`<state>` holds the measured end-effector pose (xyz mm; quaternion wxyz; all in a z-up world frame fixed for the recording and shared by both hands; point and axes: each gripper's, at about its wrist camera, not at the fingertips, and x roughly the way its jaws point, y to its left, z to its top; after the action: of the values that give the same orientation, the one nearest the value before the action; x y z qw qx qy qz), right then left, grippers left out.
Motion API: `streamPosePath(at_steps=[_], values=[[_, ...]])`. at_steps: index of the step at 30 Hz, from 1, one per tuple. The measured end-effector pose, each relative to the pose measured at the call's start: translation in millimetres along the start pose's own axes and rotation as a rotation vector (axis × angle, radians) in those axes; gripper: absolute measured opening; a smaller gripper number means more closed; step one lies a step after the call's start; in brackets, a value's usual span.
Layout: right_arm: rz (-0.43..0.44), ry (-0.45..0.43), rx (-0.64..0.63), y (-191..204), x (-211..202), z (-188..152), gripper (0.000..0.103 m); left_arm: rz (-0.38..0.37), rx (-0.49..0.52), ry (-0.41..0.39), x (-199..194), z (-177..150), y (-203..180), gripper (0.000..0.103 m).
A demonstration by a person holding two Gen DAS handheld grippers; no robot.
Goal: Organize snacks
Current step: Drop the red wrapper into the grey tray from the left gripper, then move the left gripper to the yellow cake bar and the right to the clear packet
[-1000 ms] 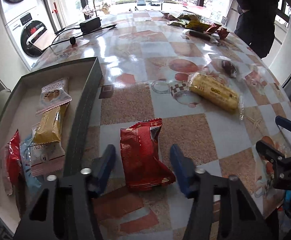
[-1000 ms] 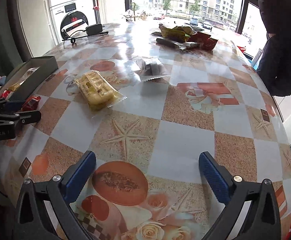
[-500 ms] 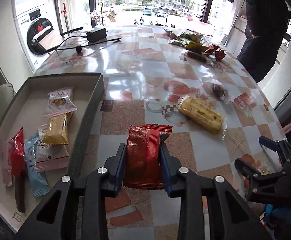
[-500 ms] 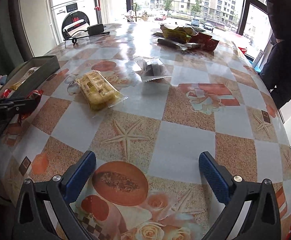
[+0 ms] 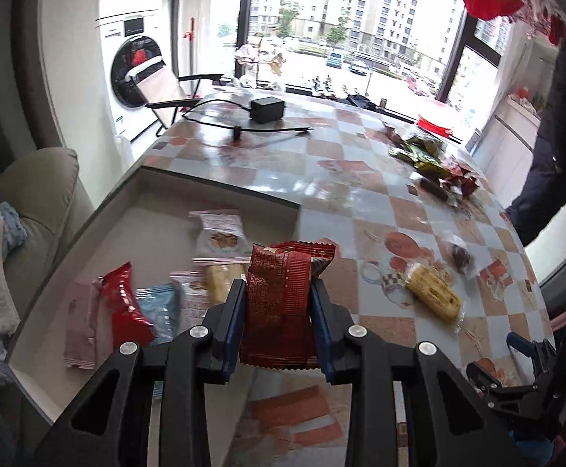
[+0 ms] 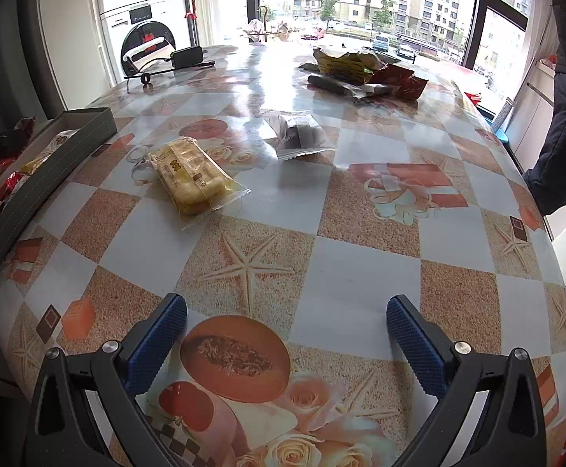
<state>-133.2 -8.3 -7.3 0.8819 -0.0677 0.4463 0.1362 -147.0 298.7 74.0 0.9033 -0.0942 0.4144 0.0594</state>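
Observation:
My left gripper (image 5: 279, 311) is shut on a dark red snack packet (image 5: 281, 299) and holds it in the air over the right edge of the grey box (image 5: 220, 188). The box holds several snacks, among them a cookie packet (image 5: 220, 237), a red packet (image 5: 127, 307) and a light blue one (image 5: 158, 307). My right gripper (image 6: 286, 330) is open and empty, low over the table's near edge. A yellow wafer packet (image 6: 191, 177) lies on the table, also in the left wrist view (image 5: 432, 297). A clear packet with a dark snack (image 6: 300, 136) lies beyond it.
A pile of snack packets (image 6: 356, 70) sits at the far right of the table. A black adapter with cable (image 5: 267, 109) lies at the far end. A sofa with cloths (image 5: 30, 202) is left of the box. A person in dark clothes (image 5: 555, 148) stands at the right.
My left gripper closed on the dark red packet, lifted it off the table and carried it left toward the box. The right gripper has stayed put.

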Motion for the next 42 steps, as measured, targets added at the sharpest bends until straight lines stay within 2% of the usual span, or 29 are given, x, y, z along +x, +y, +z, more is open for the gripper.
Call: streamPosePath(at_steps=[3, 5, 9, 11, 14, 17, 23, 27, 29, 31, 38, 42], values=[[0.000, -0.001, 0.000, 0, 0, 0, 0.103, 0.068, -0.077, 0.041, 11, -1, 23, 0.041], [0.000, -0.001, 0.001, 0, 0, 0, 0.103, 0.080, -0.097, 0.070, 16, -6, 28, 0.059], [-0.001, -0.001, 0.001, 0, 0, 0, 0.103, 0.069, -0.045, 0.053, 13, -16, 10, 0.071], [0.000, -0.001, 0.001, 0, 0, 0, 0.103, 0.035, -0.005, 0.040, 11, -19, -9, 0.081], [0.000, -0.001, 0.001, 0, 0, 0, 0.103, -0.009, 0.100, 0.056, 18, -27, -46, 0.084], [0.000, -0.001, 0.001, 0, 0, 0, 0.103, 0.001, 0.164, 0.088, 37, -36, -75, 0.085], [0.001, 0.003, -0.003, 1, 1, 0, 0.103, 0.025, 0.080, 0.152, 73, -47, -76, 0.085], [0.014, 0.041, -0.015, 1, 4, 7, 0.103, 0.045, 0.136, 0.113, 74, -55, -83, 0.090], [0.025, 0.084, -0.026, 0, 8, 15, 0.103, 0.025, 0.153, 0.083, 74, -60, -85, 0.097], [0.035, 0.125, -0.017, -7, 15, 27, 0.103, 0.013, 0.171, 0.091, 76, -61, -85, 0.103], [0.133, 0.202, 0.183, -46, 47, 84, 0.103, 0.009, 0.168, 0.083, 74, -61, -81, 0.103], [0.091, 0.213, 0.170, -44, 73, 118, 0.103, 0.008, 0.169, 0.084, 74, -61, -81, 0.103]])
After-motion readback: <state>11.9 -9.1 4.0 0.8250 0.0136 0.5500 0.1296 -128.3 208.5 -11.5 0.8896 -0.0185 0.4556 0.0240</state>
